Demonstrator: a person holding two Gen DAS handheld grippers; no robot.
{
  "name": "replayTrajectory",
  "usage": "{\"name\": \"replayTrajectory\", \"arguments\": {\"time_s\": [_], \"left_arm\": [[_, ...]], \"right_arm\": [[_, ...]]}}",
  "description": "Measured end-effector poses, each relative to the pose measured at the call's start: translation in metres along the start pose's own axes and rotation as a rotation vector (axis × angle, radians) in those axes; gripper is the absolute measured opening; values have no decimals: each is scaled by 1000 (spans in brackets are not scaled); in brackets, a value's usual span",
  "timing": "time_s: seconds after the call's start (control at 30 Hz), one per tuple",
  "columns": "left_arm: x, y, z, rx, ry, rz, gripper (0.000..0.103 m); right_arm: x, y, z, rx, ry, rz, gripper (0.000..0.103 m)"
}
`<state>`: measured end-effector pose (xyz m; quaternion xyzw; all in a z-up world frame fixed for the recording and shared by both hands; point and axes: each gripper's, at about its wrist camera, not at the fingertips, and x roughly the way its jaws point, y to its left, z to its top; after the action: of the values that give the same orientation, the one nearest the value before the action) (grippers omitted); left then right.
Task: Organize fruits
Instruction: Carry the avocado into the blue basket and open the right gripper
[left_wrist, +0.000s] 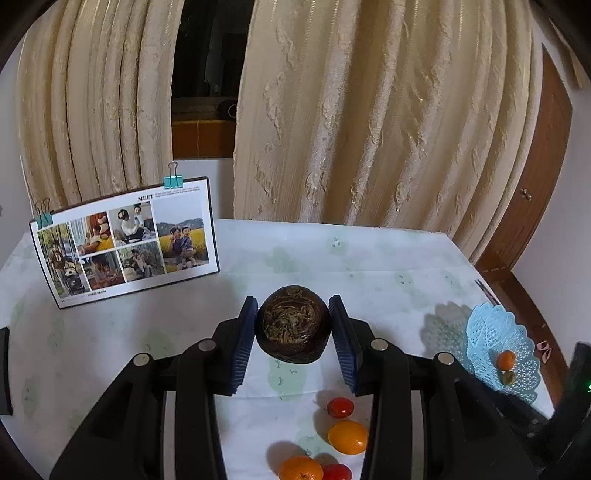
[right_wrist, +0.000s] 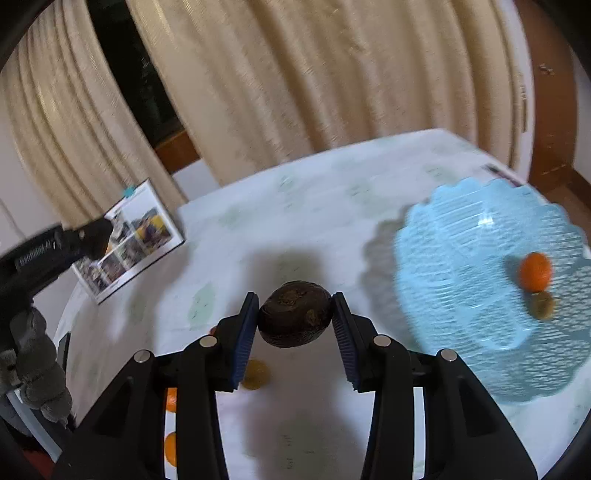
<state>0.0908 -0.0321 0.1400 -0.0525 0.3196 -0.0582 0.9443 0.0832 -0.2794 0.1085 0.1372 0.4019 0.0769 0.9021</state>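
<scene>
A dark brown round fruit (right_wrist: 294, 319) is pinched by the right gripper (right_wrist: 294, 320); another dark brown rough-skinned fruit (left_wrist: 293, 325) is apparently clamped between the left gripper's (left_wrist: 293, 328) jaws.

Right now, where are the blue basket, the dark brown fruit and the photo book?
blue basket (right_wrist: 461, 266), right wrist view, on its bare lattice floor.
dark brown fruit (right_wrist: 293, 319), right wrist view, on its front skin.
photo book (left_wrist: 125, 245), left wrist view, on the open page.

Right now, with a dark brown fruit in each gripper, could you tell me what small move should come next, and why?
Probably carry the right gripper rightward over the blue basket and release there. It holds a dark brown fruit lifted off the table, and the basket, already holding an orange fruit, lies close on its right. The left gripper can wait.
</scene>
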Motion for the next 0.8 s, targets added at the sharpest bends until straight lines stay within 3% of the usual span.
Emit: {"name": "replayTrajectory", "arguments": {"time_s": [0.47, 0.8], "left_arm": [[-8, -30, -11, 96, -29, -11, 40], [-14, -50, -19, 157, -44, -23, 40]], "right_arm": [[-50, -79, 7, 105, -152, -256, 42], [-50, -96, -4, 131, -147, -318, 42]]}}
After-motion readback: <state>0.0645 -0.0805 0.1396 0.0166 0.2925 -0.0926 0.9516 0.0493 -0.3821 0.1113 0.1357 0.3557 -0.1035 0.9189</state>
